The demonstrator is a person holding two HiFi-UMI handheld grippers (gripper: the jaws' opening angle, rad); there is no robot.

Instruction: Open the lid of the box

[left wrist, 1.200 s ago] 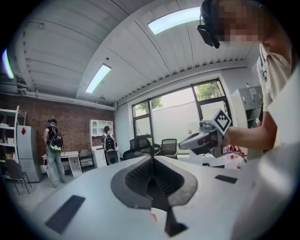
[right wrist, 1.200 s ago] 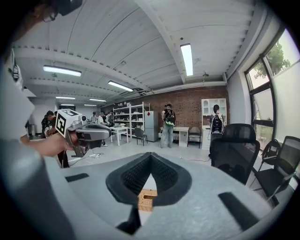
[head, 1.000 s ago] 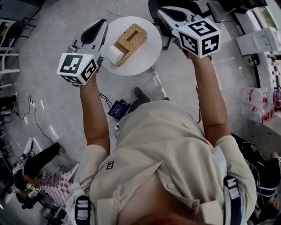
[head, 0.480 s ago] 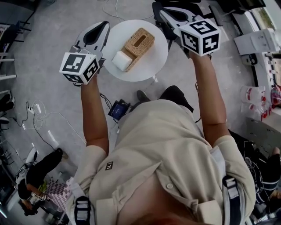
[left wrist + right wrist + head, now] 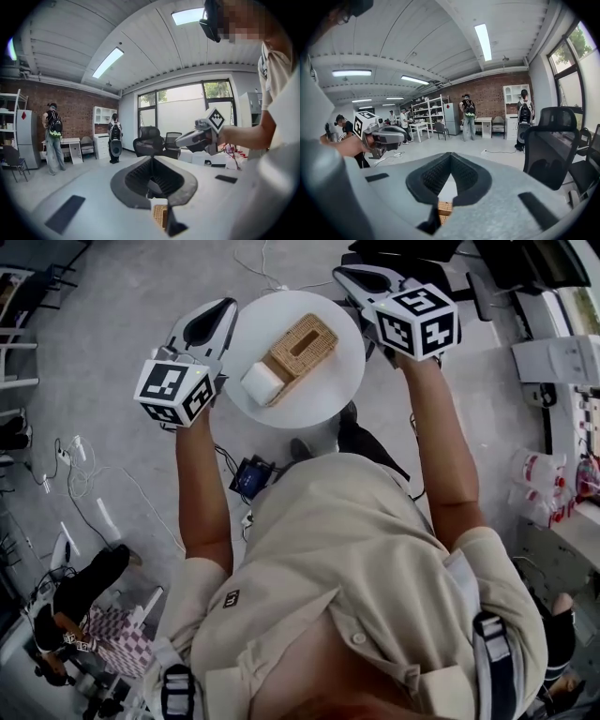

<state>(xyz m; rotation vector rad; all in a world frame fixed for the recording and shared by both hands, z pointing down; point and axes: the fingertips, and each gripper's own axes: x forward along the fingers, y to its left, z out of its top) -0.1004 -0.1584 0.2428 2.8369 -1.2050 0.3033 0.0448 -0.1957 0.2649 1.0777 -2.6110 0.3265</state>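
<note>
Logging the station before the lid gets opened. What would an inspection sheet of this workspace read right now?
Surface: round white table, holding only two things.
Job's things: woven box on the table, lid on, slot facing up.
Clutter: white block at the box's near end, apparently touching it.
Grippers: left gripper over the table's left edge, jaws together, empty; right gripper over its far right edge, jaws together, empty.
Cables: white cables loose on the floor at left; blue device on the floor near the table.
Surroundings: office chair; people standing by a brick wall.
</note>
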